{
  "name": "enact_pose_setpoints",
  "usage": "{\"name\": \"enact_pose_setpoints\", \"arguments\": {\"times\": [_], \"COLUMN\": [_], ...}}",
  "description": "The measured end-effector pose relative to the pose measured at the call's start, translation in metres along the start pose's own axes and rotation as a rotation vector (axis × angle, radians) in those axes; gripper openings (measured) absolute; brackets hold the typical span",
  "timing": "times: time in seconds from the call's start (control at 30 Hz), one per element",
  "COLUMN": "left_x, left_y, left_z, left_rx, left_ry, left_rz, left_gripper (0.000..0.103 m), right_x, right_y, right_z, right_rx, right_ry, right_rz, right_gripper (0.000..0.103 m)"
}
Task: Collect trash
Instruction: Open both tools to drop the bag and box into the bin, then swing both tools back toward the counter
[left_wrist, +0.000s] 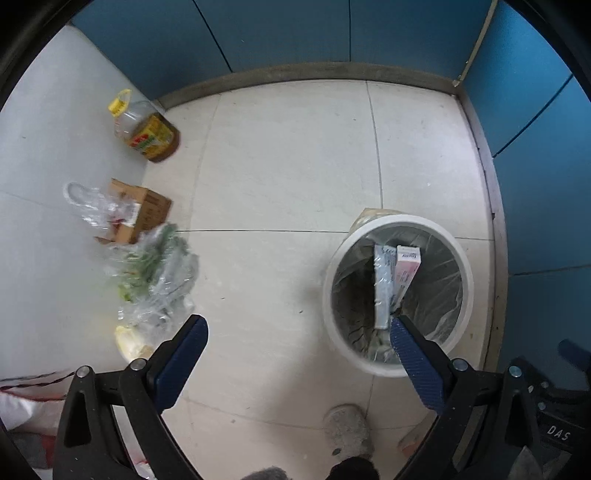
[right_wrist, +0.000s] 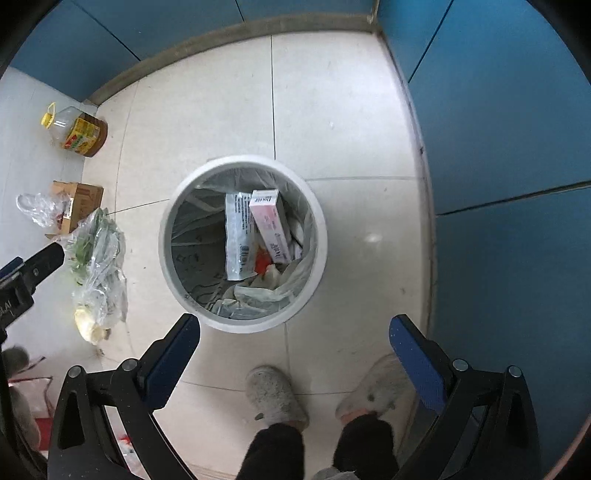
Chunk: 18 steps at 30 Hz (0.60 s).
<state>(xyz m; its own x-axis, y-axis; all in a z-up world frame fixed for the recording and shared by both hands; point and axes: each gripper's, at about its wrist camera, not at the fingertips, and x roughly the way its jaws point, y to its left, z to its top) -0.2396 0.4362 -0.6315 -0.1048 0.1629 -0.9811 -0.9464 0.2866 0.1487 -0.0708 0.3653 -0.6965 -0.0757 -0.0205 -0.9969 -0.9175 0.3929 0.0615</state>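
Observation:
A white round trash bin (left_wrist: 466, 274) (right_wrist: 166, 236) with a clear liner stands on the tiled floor. Inside lie a pink-and-white box (right_wrist: 270, 225) (left_wrist: 406, 266), a white plastic packet (right_wrist: 238, 236) and crumpled wrappers. My left gripper (left_wrist: 297, 334) is open and empty, above the floor left of the bin; its right finger overlaps the bin's rim. My right gripper (right_wrist: 293, 330) is open and empty, above the bin's near edge. A clear bag of greens (left_wrist: 155, 273) (right_wrist: 98, 254) lies on the floor at the left.
A cardboard box (left_wrist: 142, 210) (right_wrist: 79, 201) and an oil bottle with a yellow cap (left_wrist: 147, 129) (right_wrist: 79, 133) stand by the left wall. Blue panels wall the corner behind and right. The person's slippered feet (right_wrist: 277, 395) stand just before the bin.

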Motion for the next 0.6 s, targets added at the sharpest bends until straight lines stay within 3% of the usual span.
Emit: {"name": "enact_pose_setpoints", "arguments": {"times": [0.27,0.6], "left_x": [-0.104,-0.274], "left_y": [0.006,0.032], "left_z": [-0.027,-0.058], "left_rx": [-0.029,-0.018], "left_ry": [-0.060,-0.167], "left_rz": [-0.040,-0.106], "left_gripper": [0.101,0.101], "right_x": [-0.116,-0.316], "right_y": [0.018,0.016], "right_z": [-0.029,-0.093], "right_rx": [-0.062,-0.086], "right_ry": [-0.138,-0.300], "right_rz": [-0.033,-0.005], "right_gripper": [0.103,0.103]}}
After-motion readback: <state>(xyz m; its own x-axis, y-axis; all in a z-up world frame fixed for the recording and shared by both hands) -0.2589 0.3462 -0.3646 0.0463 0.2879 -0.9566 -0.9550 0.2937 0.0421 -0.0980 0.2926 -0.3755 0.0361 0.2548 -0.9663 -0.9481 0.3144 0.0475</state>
